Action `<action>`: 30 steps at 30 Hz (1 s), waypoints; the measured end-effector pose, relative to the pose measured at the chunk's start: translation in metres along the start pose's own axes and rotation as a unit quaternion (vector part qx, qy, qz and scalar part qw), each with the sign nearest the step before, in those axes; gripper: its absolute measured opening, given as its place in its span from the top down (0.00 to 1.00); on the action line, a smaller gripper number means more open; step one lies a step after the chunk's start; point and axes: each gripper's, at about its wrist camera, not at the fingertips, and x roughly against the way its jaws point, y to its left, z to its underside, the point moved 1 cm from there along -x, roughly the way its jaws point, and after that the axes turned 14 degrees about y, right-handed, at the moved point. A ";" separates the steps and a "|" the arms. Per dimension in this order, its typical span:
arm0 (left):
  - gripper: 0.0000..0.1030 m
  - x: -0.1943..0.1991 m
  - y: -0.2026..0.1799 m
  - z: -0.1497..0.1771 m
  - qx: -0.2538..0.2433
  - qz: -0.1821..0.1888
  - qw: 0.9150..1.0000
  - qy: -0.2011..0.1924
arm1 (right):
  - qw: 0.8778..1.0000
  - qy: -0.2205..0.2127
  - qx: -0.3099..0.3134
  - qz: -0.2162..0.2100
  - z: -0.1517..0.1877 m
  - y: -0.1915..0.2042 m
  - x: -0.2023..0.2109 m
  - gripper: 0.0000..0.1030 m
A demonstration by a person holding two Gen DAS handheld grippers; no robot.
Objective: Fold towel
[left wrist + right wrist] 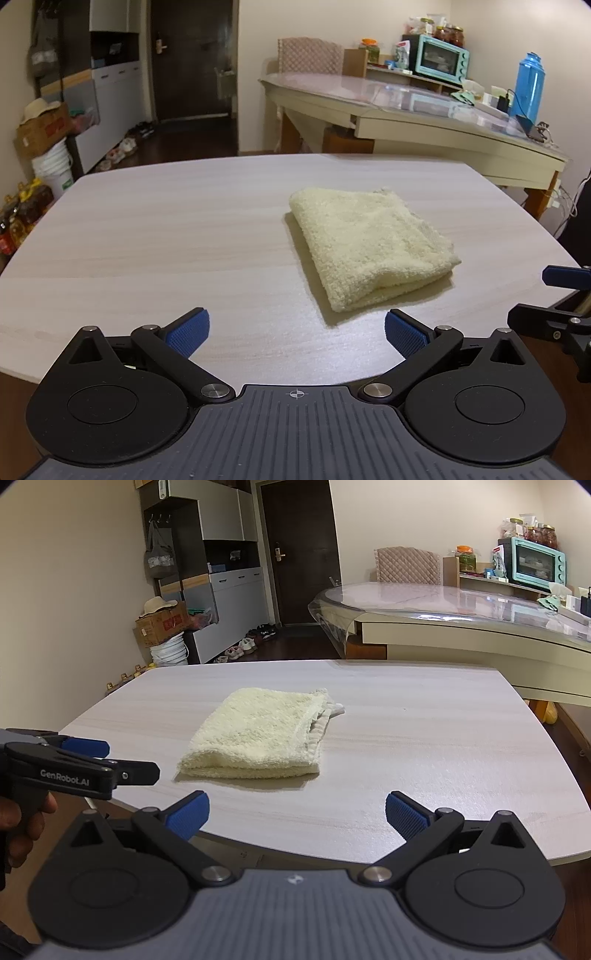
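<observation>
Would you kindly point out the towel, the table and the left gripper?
towel [369,243]: left wrist view, top layer.
table [166,236]: left wrist view, bare top.
left gripper [297,332]: left wrist view, between its open fingertips.

Black claw [297,334] arms, 2 blue ribbed pads [192,328], silver rivets.

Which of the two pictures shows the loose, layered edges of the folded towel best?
The right wrist view: the towel shows its stacked open edges on its right side. The left wrist view shows mostly its rounded folds.
</observation>
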 end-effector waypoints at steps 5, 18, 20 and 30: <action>0.00 -0.003 0.000 -0.001 0.000 0.003 1.000 0.000 | 1.000 0.001 0.002 -0.005 -0.005 -0.001 -0.001 0.00; 0.00 -0.005 0.027 -0.020 0.001 -0.013 1.000 -0.025 | 0.998 -0.006 0.024 -0.053 -0.064 -0.005 -0.023 0.08; 0.00 -0.007 0.035 -0.025 0.010 -0.016 0.999 -0.026 | 0.998 -0.003 0.031 -0.056 -0.078 -0.006 -0.033 0.26; 0.00 -0.023 0.055 -0.049 -0.002 -0.009 1.000 -0.030 | 0.995 0.047 0.067 -0.054 -0.121 -0.016 -0.099 0.56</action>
